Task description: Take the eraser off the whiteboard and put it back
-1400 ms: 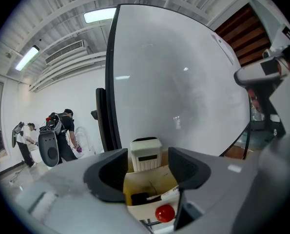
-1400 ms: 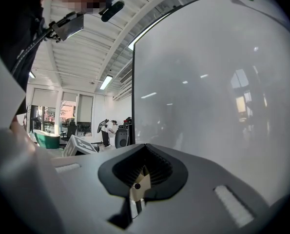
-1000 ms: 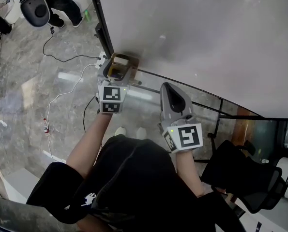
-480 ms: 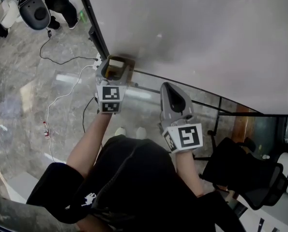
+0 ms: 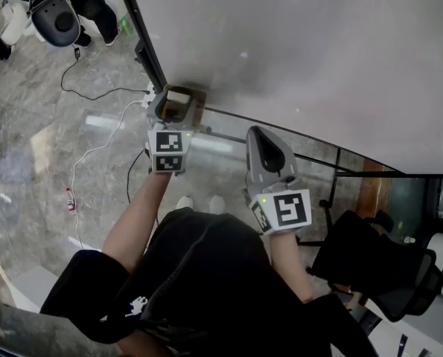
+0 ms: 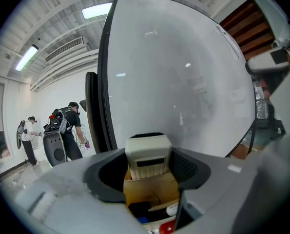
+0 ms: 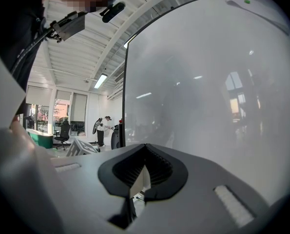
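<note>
The cream eraser [image 6: 148, 155] sits against the whiteboard [image 5: 318, 65], just above a brown tray [image 6: 152, 195] that holds markers. My left gripper [image 5: 176, 101] reaches up to it; its jaws have just been closing, and the dark pads [image 6: 187, 167] now lie against both sides of the eraser [image 5: 178, 95]. My right gripper [image 5: 263, 141] hangs lower and to the right, short of the board. Its ribbed pads [image 7: 157, 165] meet at the tip with nothing between them.
The board's black frame post [image 5: 141, 28] runs down its left edge. Cables [image 5: 94, 143] trail over the marble floor. A black office chair [image 5: 370, 270] stands at the lower right. A person with a backpack [image 6: 69, 128] works far off to the left.
The left gripper's jaws have drawn in around the eraser. Neither hand has shifted; only the head view has moved a little.
</note>
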